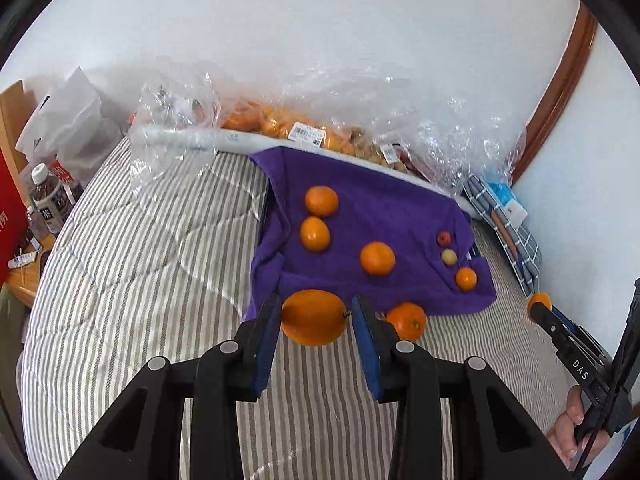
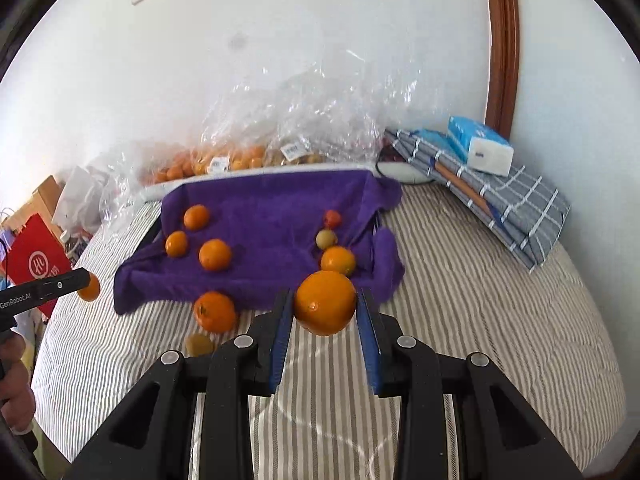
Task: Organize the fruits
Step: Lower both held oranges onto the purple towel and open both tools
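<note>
A purple towel (image 1: 372, 216) (image 2: 272, 216) lies over a tray on a striped bed. Three oranges (image 1: 321, 200) sit on its left part. A small red fruit (image 1: 443, 238), a pale fruit (image 1: 449, 257) and a small orange (image 1: 466, 279) sit on its right part. My left gripper (image 1: 314, 316) is shut on an orange (image 1: 314, 317) held above the bed before the towel's front edge. My right gripper (image 2: 325, 304) is shut on an orange (image 2: 325, 303) near the towel's front right. A loose orange (image 2: 215, 311) and a brownish fruit (image 2: 199, 345) lie on the bed.
Clear plastic bags of oranges (image 1: 280, 124) stand along the wall behind the tray. Folded checked cloth (image 2: 500, 204) with a tissue pack (image 2: 480, 148) lies at the right. Bottles (image 1: 48, 204), a white bag and a red bag (image 2: 36, 260) stand at the bed's left.
</note>
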The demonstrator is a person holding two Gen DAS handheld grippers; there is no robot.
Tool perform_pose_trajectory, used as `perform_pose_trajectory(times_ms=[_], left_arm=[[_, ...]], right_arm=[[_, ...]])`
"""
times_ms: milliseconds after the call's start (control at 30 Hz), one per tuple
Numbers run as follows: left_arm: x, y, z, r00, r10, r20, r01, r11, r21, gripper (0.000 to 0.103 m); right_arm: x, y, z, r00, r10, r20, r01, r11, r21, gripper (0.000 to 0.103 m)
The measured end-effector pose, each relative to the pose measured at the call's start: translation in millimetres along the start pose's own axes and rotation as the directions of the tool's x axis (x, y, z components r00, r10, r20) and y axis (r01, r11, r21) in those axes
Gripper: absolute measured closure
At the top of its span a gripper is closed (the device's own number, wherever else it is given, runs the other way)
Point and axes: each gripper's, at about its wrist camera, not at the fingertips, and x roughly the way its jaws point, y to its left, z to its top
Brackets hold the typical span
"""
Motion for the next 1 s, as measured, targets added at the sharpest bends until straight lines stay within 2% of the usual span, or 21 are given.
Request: perform_pose_trajectory(times_ms=[267, 467, 867, 1000], left_arm=[[24, -2, 22, 1.000, -0.014, -0.002, 0.014, 1.000, 0.004, 0.068], [54, -4, 33, 0.999, -0.026, -0.029, 0.026, 1.000, -0.001, 0.068], [111, -8, 41, 0.994, -0.029, -0.102, 0.028, 1.000, -0.013, 0.068], [116, -11, 41, 0.996, 0.002, -0.088, 0.000, 1.000, 0.025, 0.068]], right_arm=[[20, -10, 29, 0.999, -0.023, 0.024, 0.023, 1.000, -0.003, 0.071], [55, -18, 41, 1.000, -0.026, -0.005, 0.026, 1.000, 0.000, 0.071], [123, -28, 48, 0.997, -0.027, -0.070, 0.027, 1.000, 0.008, 0.071], [136, -29, 49, 0.997, -0.031, -0.076, 0.031, 0.999, 0.007, 0.071]])
